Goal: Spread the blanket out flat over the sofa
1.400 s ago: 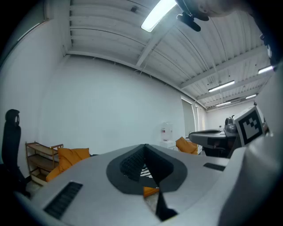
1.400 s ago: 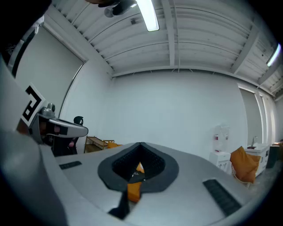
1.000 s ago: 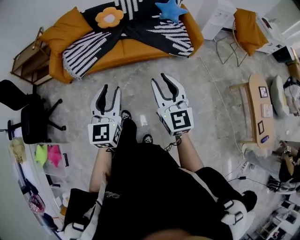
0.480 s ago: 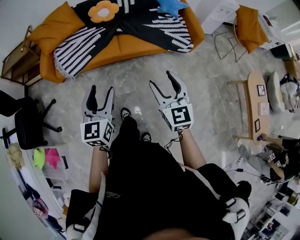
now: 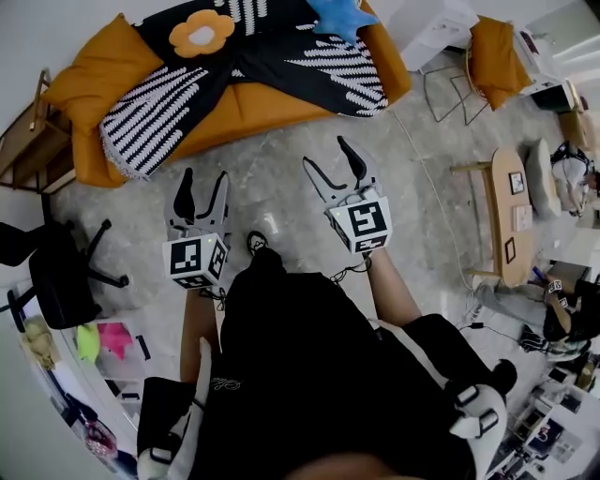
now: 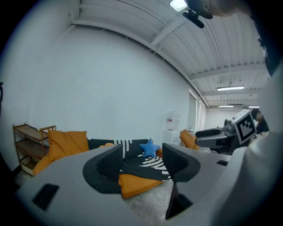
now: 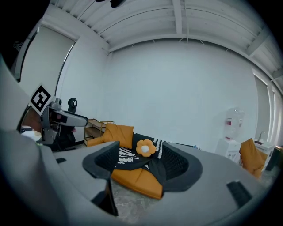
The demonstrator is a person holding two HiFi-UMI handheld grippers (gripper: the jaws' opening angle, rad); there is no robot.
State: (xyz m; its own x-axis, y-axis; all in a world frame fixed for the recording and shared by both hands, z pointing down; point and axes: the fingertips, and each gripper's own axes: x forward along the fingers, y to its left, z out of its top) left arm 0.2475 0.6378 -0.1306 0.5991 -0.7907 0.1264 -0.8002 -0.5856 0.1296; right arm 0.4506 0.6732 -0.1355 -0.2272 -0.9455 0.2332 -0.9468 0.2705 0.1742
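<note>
A black-and-white striped blanket [image 5: 281,56] lies bunched and crossed over the orange sofa [image 5: 253,98], leaving much of the seat bare. An orange flower cushion [image 5: 201,34] and a blue star cushion [image 5: 336,14] rest on it. My left gripper [image 5: 204,183] and right gripper [image 5: 328,157] hang over the floor well short of the sofa. Both are open after their jaws have just been opening, and nothing is between them. The left gripper view frames the blanket [image 6: 146,165] and star [image 6: 149,148] far off. The right gripper view frames the flower cushion [image 7: 146,148] and sofa [image 7: 137,178].
A black office chair [image 5: 52,272] stands at the left and a wooden shelf [image 5: 23,141] beside the sofa's left end. A wooden side table [image 5: 511,216], an orange chair [image 5: 497,52] and a white water dispenser [image 5: 436,28] stand at the right. Grey marbled floor lies between me and the sofa.
Both grippers' jaws have spread wider apart than a second ago. The left gripper has drifted a little left in the head view. The blanket lies as before.
</note>
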